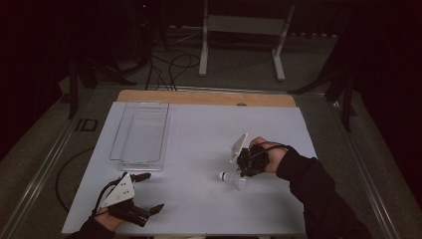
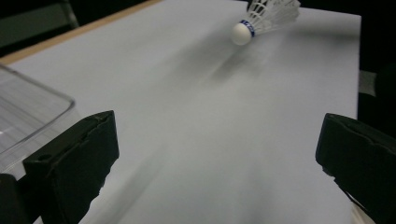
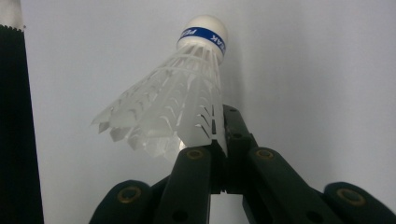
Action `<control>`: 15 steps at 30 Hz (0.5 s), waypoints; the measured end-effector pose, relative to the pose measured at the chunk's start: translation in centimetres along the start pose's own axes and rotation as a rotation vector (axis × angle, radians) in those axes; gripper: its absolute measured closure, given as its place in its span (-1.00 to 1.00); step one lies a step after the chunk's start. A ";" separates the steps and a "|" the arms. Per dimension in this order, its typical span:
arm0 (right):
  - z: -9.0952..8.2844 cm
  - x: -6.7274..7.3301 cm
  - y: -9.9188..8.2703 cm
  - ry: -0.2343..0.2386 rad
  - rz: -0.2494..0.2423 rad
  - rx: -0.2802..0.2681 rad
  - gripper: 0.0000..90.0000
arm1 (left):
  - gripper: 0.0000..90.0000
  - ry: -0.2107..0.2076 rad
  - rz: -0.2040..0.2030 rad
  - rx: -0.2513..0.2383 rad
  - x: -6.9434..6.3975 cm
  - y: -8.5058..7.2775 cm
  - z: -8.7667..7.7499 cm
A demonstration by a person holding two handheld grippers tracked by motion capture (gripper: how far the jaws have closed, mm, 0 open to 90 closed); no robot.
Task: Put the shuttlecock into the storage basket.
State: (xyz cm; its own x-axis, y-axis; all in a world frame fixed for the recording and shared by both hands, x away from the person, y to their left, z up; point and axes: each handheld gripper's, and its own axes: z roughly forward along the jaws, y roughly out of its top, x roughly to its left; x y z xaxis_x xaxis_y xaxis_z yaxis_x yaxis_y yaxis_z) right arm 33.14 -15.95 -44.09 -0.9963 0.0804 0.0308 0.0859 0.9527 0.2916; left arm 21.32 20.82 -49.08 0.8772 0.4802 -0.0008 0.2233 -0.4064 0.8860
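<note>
Right gripper pinches the skirt edge of the shuttlecock, just above the white table; left gripper gapes empty near the clear tray. Grip lightly, I judge; the plastic skirt would crush or slip.

Count: 1 shuttlecock, 1 clear plastic tray, 1 white table. 2 hand-held grippers: left gripper, right gripper. 1 white stand on the floor behind.
</note>
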 end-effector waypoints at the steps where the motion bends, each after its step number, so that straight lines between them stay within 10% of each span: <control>1: 0.0 0.0 0.1 0.004 -0.012 0.003 1.00 | -1.00 -0.007 0.018 0.022 0.0 0.3 0.1; 15: -1.1 0.6 0.9 0.045 -0.084 -0.087 1.00 | -1.00 -0.105 0.125 0.193 1.3 4.5 0.6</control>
State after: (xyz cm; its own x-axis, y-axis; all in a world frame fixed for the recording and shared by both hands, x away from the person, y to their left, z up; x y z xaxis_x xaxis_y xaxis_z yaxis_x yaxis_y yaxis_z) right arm 32.63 -15.35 -42.74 -0.9989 -0.0133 0.0451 0.0047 0.9264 0.3765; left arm 23.76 19.14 -45.38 0.9401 0.3376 0.0461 0.1787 -0.6037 0.7770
